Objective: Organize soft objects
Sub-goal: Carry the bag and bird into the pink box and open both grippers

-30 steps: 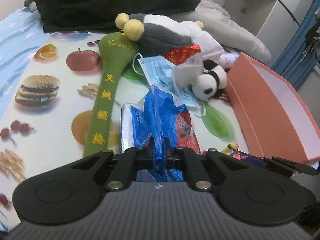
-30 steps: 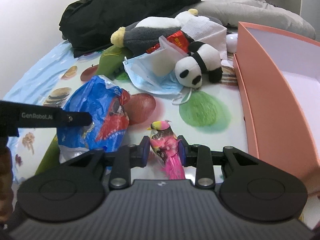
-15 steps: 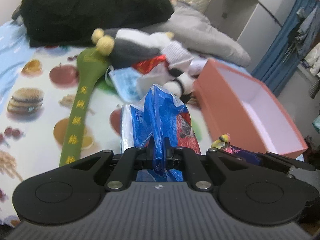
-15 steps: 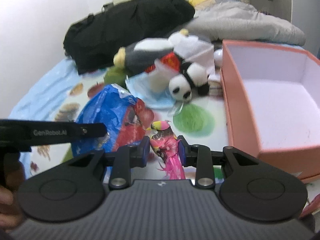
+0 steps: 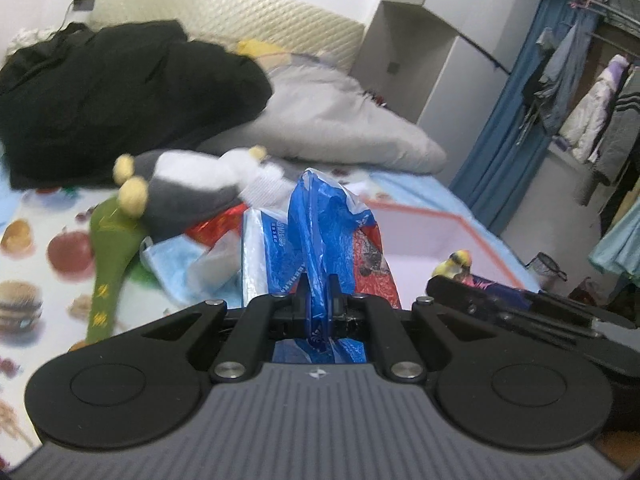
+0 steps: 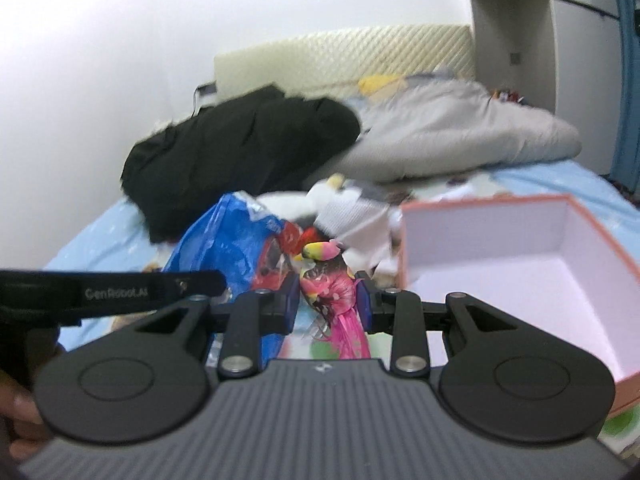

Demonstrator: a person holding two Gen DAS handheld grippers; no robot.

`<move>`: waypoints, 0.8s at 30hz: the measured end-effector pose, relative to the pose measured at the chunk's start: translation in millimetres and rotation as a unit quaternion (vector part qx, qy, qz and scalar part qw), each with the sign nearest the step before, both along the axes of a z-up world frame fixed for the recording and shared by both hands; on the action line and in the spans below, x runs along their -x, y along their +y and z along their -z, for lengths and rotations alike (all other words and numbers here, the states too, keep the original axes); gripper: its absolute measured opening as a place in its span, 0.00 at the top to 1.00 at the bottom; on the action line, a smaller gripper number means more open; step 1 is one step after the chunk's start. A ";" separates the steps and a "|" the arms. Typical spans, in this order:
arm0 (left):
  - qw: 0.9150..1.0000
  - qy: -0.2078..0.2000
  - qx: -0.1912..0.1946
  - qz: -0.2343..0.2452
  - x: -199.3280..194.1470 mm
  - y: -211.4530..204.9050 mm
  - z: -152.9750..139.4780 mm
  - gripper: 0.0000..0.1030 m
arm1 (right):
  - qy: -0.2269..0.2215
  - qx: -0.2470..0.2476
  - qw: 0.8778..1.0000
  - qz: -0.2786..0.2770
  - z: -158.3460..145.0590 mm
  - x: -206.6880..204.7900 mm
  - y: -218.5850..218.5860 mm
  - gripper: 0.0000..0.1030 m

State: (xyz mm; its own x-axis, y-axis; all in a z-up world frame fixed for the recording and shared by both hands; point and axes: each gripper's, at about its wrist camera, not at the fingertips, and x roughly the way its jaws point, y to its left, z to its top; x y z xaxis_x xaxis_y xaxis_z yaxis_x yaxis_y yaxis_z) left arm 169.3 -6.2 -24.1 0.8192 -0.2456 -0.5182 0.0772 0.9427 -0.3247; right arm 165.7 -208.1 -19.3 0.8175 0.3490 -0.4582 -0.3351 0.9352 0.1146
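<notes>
While the left wrist view is blurred, the left tool (image 5: 318, 294) is plainly pinching a fold of the blue plastic bag (image 5: 320, 236), held clear of the bed (image 5: 36, 248), presumably for transfer. The plush penguin (image 5: 188, 190) lies beyond, towards the bed's head edge.

Right wrist view: the right tool (image 6: 328, 298) is pressed onto the pink toy bird (image 6: 330, 292), carried beside the open pink box (image 6: 512, 264) near the bed's right edge, the likely receptacle.

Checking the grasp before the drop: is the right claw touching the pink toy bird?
Touching. The right wrist view shows the right claw shut on the pink toy bird, with both pads pressed against its sides and no gap.
</notes>
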 end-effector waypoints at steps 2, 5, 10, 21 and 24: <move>1.000 -0.011 0.003 0.008 -7.0 -8.3 -11.3 0.92 | -0.012 0.002 1.000 0.010 -10.4 -3.0 -11.8 0.68; 0.999 -0.022 0.011 0.023 -19.3 -21.8 -25.6 0.92 | -0.028 0.009 0.999 0.025 -24.5 -6.6 -29.0 0.68; 0.998 -0.037 0.013 0.055 -41.1 -54.8 -40.5 0.92 | -0.028 0.017 0.998 0.062 -39.3 -23.4 -62.4 0.68; 0.994 0.048 0.000 0.094 -107.7 -118.9 -1.8 0.92 | 0.063 0.025 0.990 0.121 -4.6 -77.5 -132.8 0.68; 0.992 0.071 -0.008 0.102 -123.6 -128.5 18.2 0.92 | 0.090 0.035 0.987 0.131 16.5 -83.4 -146.1 0.68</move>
State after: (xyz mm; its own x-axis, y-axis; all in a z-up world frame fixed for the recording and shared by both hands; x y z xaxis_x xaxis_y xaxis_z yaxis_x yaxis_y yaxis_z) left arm 293.0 -134.7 -42.3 0.6721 -0.3902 -0.6293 0.2224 0.9170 -0.3311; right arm 249.1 -354.2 -35.8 0.7787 0.0992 -0.6195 -0.0608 0.9947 0.0828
